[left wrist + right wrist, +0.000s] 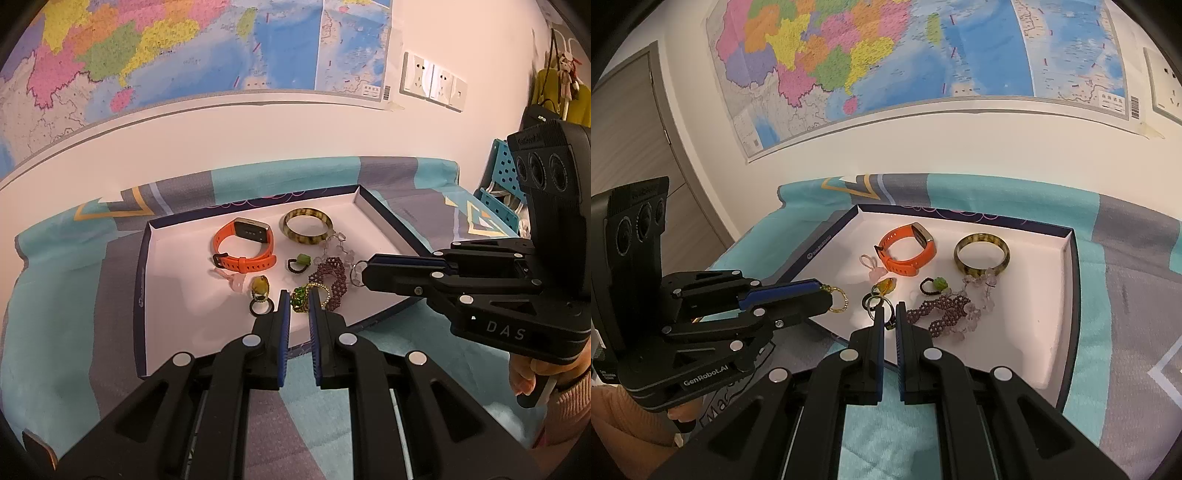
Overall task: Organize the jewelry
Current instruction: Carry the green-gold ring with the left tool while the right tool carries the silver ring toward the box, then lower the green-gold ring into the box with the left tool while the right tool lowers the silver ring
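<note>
Both grippers are pinched shut, the left gripper (827,297) on a thin gold beaded ring (839,301), the right gripper (364,273) on a silver ring (356,274), above the white shallow cardboard tray (177,280); I'd lower them gently, well apart.

The smartwatch (245,248) has an orange strap; the bangle (308,225) is mottled amber and dark brown; the beaded bracelet (330,277) is plum purple; the box lid (177,258) is white inside with a navy rim. The blanket (59,295) shows teal and grey bands; the wall map (147,48) is blue with pink, yellow, green and orange patches.
</note>
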Demonstrator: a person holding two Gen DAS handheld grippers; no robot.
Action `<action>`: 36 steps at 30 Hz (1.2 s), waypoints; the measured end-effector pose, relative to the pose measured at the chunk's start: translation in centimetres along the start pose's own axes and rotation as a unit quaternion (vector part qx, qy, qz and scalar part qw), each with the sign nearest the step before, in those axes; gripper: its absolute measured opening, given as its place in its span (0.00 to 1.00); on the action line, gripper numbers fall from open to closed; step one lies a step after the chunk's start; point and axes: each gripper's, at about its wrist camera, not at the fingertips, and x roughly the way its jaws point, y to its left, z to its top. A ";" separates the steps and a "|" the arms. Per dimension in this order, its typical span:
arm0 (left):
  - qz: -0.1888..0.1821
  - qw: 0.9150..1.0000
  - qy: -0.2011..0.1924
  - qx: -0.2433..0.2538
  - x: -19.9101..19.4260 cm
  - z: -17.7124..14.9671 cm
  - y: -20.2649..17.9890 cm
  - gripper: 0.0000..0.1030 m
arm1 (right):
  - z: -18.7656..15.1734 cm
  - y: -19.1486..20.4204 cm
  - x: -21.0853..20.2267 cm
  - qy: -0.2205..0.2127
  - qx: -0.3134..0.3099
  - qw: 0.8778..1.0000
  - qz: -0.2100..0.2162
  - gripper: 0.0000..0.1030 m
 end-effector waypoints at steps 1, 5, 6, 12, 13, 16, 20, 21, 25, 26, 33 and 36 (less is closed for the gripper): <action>0.000 1.000 0.000 0.000 0.0 0.0 0.0 0.10 | 0.1 0.0 0.1 0.000 0.000 1.000 0.000 0.04; 0.000 1.000 0.001 0.000 0.2 0.0 0.0 0.10 | 0.1 0.1 0.2 0.001 -0.001 1.000 0.000 0.04; 0.000 1.000 0.002 0.000 0.2 0.1 0.0 0.10 | 0.2 0.1 0.3 0.002 -0.001 1.000 -0.001 0.04; 0.002 1.000 0.005 -0.001 0.6 0.2 0.1 0.10 | 0.2 -0.1 0.8 0.005 0.000 1.000 -0.002 0.04; 0.002 1.000 0.005 -0.002 0.7 0.2 0.1 0.10 | 0.2 -0.1 0.8 0.006 0.000 1.000 -0.003 0.04; 0.004 1.000 0.006 -0.002 0.9 0.3 0.1 0.10 | 0.2 -0.2 0.9 0.006 0.000 1.000 -0.004 0.04; 0.007 1.000 0.008 -0.003 1.3 0.4 0.3 0.10 | 0.4 -0.5 1.2 0.008 0.002 1.000 -0.006 0.04; 0.007 1.000 0.009 -0.003 1.4 0.4 0.4 0.10 | 0.4 -0.5 1.3 0.009 0.003 1.000 -0.006 0.04; 0.008 1.000 0.013 -0.005 1.8 0.5 0.5 0.10 | 0.6 -0.8 1.6 0.011 0.005 1.000 -0.007 0.04; 0.008 1.000 0.015 -0.006 2.0 0.5 0.6 0.10 | 0.6 -0.8 1.7 0.011 0.006 1.000 -0.007 0.04; 0.010 1.000 0.018 -0.005 2.4 0.6 0.5 0.10 | 0.7 -1.1 2.2 0.016 0.009 1.000 -0.010 0.04; 0.012 1.000 0.018 -0.006 2.6 0.7 0.6 0.10 | 0.7 -1.3 2.4 0.018 0.011 1.000 -0.010 0.04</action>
